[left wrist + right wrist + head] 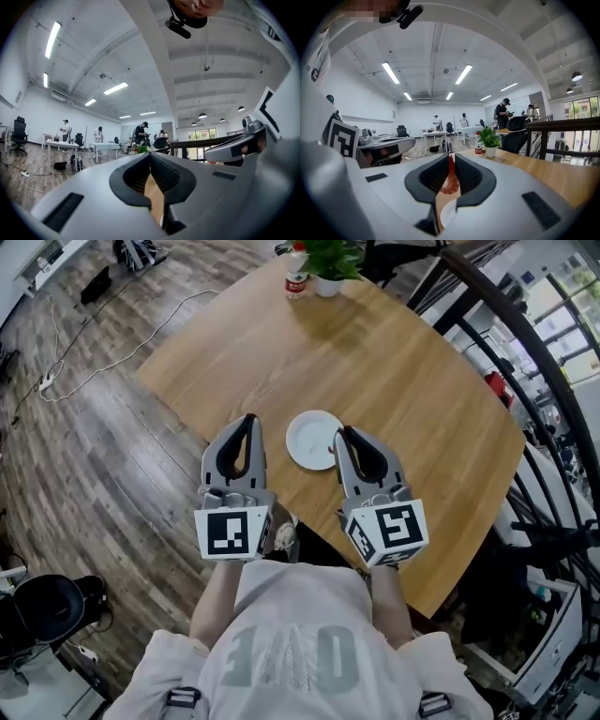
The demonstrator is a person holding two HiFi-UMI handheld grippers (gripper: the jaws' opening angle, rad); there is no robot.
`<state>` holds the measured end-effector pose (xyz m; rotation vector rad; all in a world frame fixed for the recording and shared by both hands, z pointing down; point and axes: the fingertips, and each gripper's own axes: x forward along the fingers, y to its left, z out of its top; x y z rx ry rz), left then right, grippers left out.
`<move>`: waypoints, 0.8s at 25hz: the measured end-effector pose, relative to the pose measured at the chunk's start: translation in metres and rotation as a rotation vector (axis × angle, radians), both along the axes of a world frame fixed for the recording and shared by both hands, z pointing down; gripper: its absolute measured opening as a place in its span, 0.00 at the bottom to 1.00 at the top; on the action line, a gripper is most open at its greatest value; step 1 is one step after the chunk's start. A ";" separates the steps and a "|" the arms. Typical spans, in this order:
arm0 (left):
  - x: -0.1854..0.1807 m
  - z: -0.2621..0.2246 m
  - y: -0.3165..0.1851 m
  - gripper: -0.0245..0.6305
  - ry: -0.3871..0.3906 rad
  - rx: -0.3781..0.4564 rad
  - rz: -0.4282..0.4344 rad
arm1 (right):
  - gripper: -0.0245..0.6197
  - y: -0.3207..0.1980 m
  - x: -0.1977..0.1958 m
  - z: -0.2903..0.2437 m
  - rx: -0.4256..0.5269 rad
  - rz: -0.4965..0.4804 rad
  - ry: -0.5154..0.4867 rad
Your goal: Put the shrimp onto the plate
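A white plate lies near the front edge of the wooden table. My right gripper hovers at the plate's right rim, shut on a red-orange shrimp that hangs tail-up between its jaws. In the right gripper view the plate shows just below the shrimp. The head view hides the shrimp behind the gripper. My left gripper is to the left of the plate, over the table's edge. Its jaws meet at the tips with nothing between them.
A potted plant and a red-labelled bottle stand at the table's far end. A black railing curves along the right side. Cables lie on the wooden floor to the left, and a black chair stands at lower left.
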<state>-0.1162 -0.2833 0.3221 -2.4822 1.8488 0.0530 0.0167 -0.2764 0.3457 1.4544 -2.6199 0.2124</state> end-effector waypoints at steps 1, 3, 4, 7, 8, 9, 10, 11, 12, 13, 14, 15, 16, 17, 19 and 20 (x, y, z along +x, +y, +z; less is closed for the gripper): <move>0.002 0.004 -0.002 0.05 -0.002 -0.012 0.003 | 0.11 -0.005 -0.001 0.003 -0.006 -0.004 0.002; 0.007 0.012 -0.004 0.05 -0.007 -0.038 0.012 | 0.11 -0.011 -0.004 0.010 -0.021 -0.014 0.010; 0.010 0.015 -0.004 0.05 -0.008 -0.046 0.016 | 0.11 -0.014 -0.005 0.015 -0.027 -0.019 0.017; 0.016 0.021 -0.006 0.05 -0.012 -0.062 0.031 | 0.11 -0.023 -0.007 0.030 -0.031 -0.028 0.053; 0.018 0.024 -0.007 0.05 -0.016 -0.067 0.040 | 0.11 -0.026 -0.006 0.037 -0.034 -0.029 0.068; 0.020 0.027 -0.008 0.05 -0.021 -0.075 0.044 | 0.11 -0.029 -0.005 0.045 -0.044 -0.029 0.082; 0.020 0.031 -0.009 0.05 -0.024 -0.087 0.045 | 0.11 -0.032 -0.005 0.054 -0.059 -0.030 0.096; 0.020 0.036 -0.010 0.05 -0.025 -0.099 0.043 | 0.11 -0.035 -0.004 0.064 -0.076 -0.031 0.112; 0.019 0.039 -0.012 0.05 -0.024 -0.108 0.041 | 0.11 -0.039 -0.004 0.074 -0.093 -0.031 0.134; 0.018 0.042 -0.015 0.05 -0.022 -0.114 0.040 | 0.11 -0.042 -0.003 0.086 -0.110 -0.031 0.158; 0.017 0.044 -0.017 0.05 -0.023 -0.118 0.039 | 0.11 -0.045 -0.003 0.098 -0.129 -0.030 0.182; 0.018 0.046 -0.021 0.05 -0.027 -0.122 0.041 | 0.11 -0.049 -0.002 0.109 -0.151 -0.031 0.202; 0.018 0.047 -0.025 0.05 -0.035 -0.122 0.043 | 0.11 -0.052 -0.001 0.120 -0.174 -0.035 0.215; 0.018 0.047 -0.029 0.05 -0.043 -0.119 0.045 | 0.11 -0.055 -0.001 0.131 -0.199 -0.040 0.222; 0.017 0.046 -0.036 0.05 -0.051 -0.116 0.041 | 0.11 -0.058 -0.001 0.150 -0.252 -0.052 0.228; 0.015 0.047 -0.038 0.05 -0.053 -0.121 0.038 | 0.11 -0.058 -0.001 0.158 -0.278 -0.057 0.230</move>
